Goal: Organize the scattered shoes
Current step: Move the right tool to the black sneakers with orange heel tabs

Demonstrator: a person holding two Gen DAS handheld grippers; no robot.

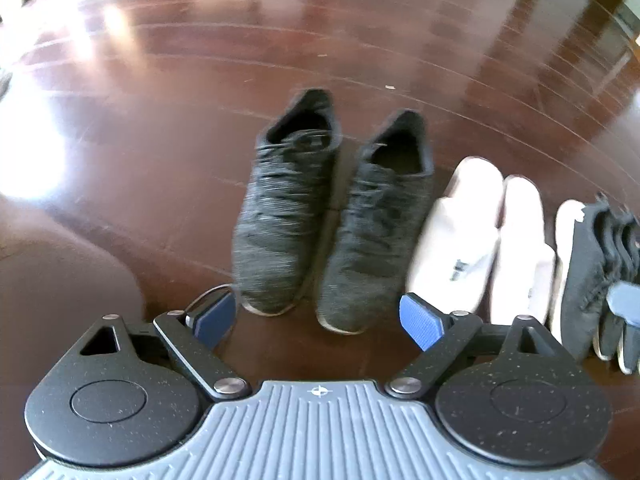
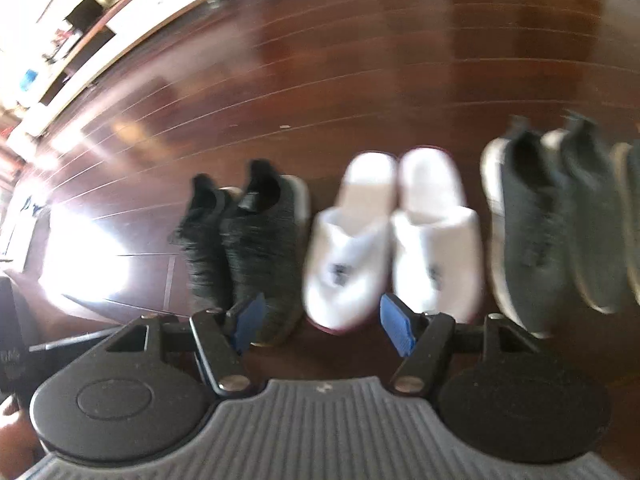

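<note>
Left gripper (image 1: 318, 318): wide open, empty.
Right gripper (image 2: 322, 326): wide open, empty.
Sneakers (image 1: 312, 216), slippers (image 2: 394, 236): paired in a row.

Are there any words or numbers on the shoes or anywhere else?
None can be read.
White slippers: a dark mark on each toe, too blurred to read.
Black box at the left edge of the right wrist view: pale print, too blurred.
Left claw body: a small crosshair sign, no letters.
</note>
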